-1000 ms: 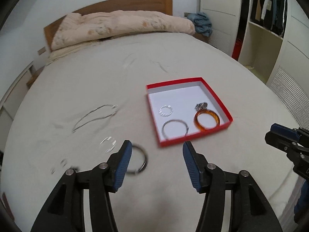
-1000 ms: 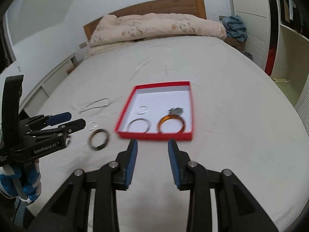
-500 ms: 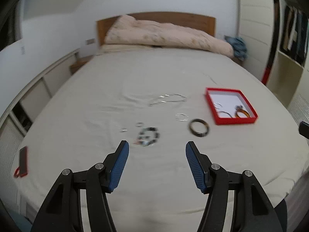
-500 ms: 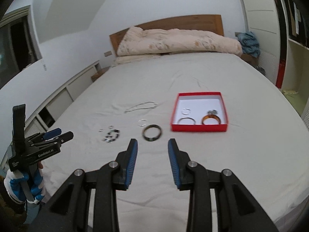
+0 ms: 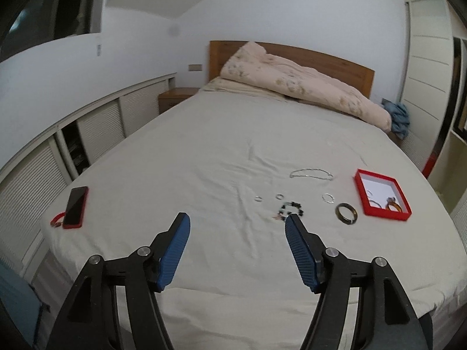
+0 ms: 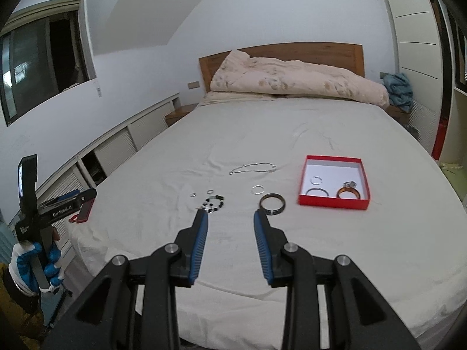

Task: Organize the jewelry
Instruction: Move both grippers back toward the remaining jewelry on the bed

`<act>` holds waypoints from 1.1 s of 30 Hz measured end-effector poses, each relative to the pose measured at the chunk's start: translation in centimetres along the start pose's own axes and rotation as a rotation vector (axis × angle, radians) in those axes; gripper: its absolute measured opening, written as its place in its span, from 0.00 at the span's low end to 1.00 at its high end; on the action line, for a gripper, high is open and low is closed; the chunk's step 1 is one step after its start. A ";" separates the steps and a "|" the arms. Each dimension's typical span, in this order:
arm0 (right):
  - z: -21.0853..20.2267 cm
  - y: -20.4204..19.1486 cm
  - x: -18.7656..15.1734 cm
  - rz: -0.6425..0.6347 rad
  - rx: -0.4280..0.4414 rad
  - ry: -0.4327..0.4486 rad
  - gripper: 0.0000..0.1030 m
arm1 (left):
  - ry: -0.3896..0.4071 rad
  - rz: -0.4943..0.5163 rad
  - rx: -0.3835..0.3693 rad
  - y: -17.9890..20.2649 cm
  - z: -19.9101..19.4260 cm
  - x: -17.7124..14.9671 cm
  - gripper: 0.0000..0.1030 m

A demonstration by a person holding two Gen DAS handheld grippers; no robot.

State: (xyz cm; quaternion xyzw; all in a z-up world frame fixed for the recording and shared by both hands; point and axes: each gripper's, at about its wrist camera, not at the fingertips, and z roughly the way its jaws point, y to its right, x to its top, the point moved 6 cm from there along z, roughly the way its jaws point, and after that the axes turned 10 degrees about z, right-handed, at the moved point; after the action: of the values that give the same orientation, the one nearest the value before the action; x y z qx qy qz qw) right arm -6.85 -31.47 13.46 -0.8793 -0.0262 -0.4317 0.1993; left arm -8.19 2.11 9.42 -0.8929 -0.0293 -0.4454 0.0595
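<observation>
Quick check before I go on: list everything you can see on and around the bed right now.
Box: 1, red, right side of bed.
In box: amber bangle, silver bangle, small silver ring, a sparkly piece.
Dark bangle: 1, on sheet left of box.
Silver hoop: 1, beyond dark bangle.
Bead bracelet: 1, black.
Small rings: 2, silver, beyond the beads.
Chain: 1, silver, farther up bed.
Phone: 1, red case, left edge.
Duvet: 1, pink, at headboard.
Left gripper: opening, empty.
Right gripper: open, empty.

In the left wrist view the red box (image 5: 402, 215) hides part of its bangles behind its near wall. The small rings (image 5: 258, 199) on the sheet are too tiny to tell apart. The right fingertip hides part of the beaded bracelet (image 5: 292, 207).
</observation>
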 end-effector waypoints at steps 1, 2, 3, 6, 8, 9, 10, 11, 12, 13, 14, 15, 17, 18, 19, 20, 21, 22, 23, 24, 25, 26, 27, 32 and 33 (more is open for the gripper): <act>0.2 -0.2 -0.2 -0.002 0.003 -0.005 0.30 | -0.002 -0.007 0.005 -0.3 0.1 -0.1 0.67; 0.4 -0.3 -0.3 -0.004 0.004 -0.010 0.30 | -0.005 -0.011 0.006 -0.6 0.2 -0.2 0.67; 0.7 -0.3 -0.5 -0.004 0.003 -0.015 0.30 | -0.012 -0.016 0.005 -0.7 0.5 -0.4 0.67; 2.0 -0.1 -1.1 0.001 -0.003 -0.041 0.30 | -0.026 -0.016 0.020 -0.8 1.8 -0.8 0.67; 3.0 0.2 -1.5 0.009 -0.008 -0.059 0.30 | -0.043 -0.011 0.026 -0.7 3.2 -1.2 0.67; 3.7 0.5 -1.7 0.015 -0.013 -0.069 0.30 | -0.051 -0.010 0.025 -0.6 3.9 -1.4 0.67; 4.6 0.9 -1.9 0.024 -0.019 -0.080 0.30 | -0.061 -0.009 0.024 -0.6 4.7 -1.6 0.66; 5.5 1.3 -2.0 0.034 -0.023 -0.091 0.30 | -0.070 -0.006 0.023 -0.4 5.6 -1.8 0.65; 6.2 1.6 -2.2 0.042 -0.027 -0.100 0.30 | -0.078 -0.005 0.017 -0.2 6.5 -1.9 0.65; 7.2 2.1 -2.3 0.053 -0.033 -0.110 0.30 | -0.087 -0.004 0.009 0.0 7.4 -2.1 0.65; 8.1 2.6 -2.5 0.063 -0.037 -0.120 0.30 | -0.100 -0.002 0.002 0.2 8.4 -2.4 0.65; 9.1 3.1 -2.8 0.073 -0.043 -0.133 0.30 | -0.114 -0.001 0.000 0.4 9.4 -2.6 0.65; 11.3 4.3 -3.3 0.089 -0.058 -0.159 0.30 | -0.150 -0.002 -0.009 0.9 11.7 -3.2 0.64; 12.3 4.8 -3.5 0.097 -0.064 -0.170 0.30 | -0.164 -0.001 -0.012 1.2 12.7 -3.4 0.63; 13.1 5.3 -3.6 0.102 -0.069 -0.179 0.30 | -0.182 -0.001 -0.016 1.5 13.8 -3.7 0.62; 13.9 5.8 -3.8 0.109 -0.075 -0.188 0.30 | -0.197 -0.001 -0.021 1.7 14.8 -4.0 0.62; 14.9 6.3 -3.9 0.117 -0.081 -0.200 0.30 | -0.213 0.000 -0.024 2.0 15.9 -4.2 0.61; 15.8 6.8 -3.9 0.125 -0.084 -0.210 0.30 | -0.221 0.002 -0.027 2.3 16.6 -4.3 0.61; 16.9 7.3 -4.0 0.132 -0.089 -0.219 0.30 | -0.232 0.004 -0.027 2.5 17.6 -4.4 0.61; 17.6 7.6 -3.9 0.137 -0.092 -0.225 0.30 | -0.242 0.007 -0.026 2.7 18.5 -4.4 0.60; 18.5 8.0 -3.9 0.144 -0.093 -0.233 0.30 | -0.250 0.009 -0.028 2.9 19.3 -4.4 0.60; 19.4 8.4 -3.8 0.150 -0.095 -0.240 0.30 | -0.259 0.011 -0.029 3.1 20.2 -4.4 0.59; 20.3 8.8 -3.8 0.156 -0.098 -0.247 0.30 | -0.266 0.014 -0.030 3.2 21.2 -4.3 0.58; 24.2 11.0 -3.5 0.206 -0.108 -0.267 0.30 | -0.284 0.012 -0.037 3.3 24.6 -3.8 0.56; 24.8 11.3 -3.4 0.214 -0.109 -0.269 0.30 | -0.288 0.014 -0.040 3.4 25.3 -3.7 0.56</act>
State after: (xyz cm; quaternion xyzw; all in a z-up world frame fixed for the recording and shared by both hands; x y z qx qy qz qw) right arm 12.05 -32.16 -6.46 -0.9364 0.0649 -0.2874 0.1907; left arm 9.92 2.10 -8.90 -0.9487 -0.0222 -0.3129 0.0400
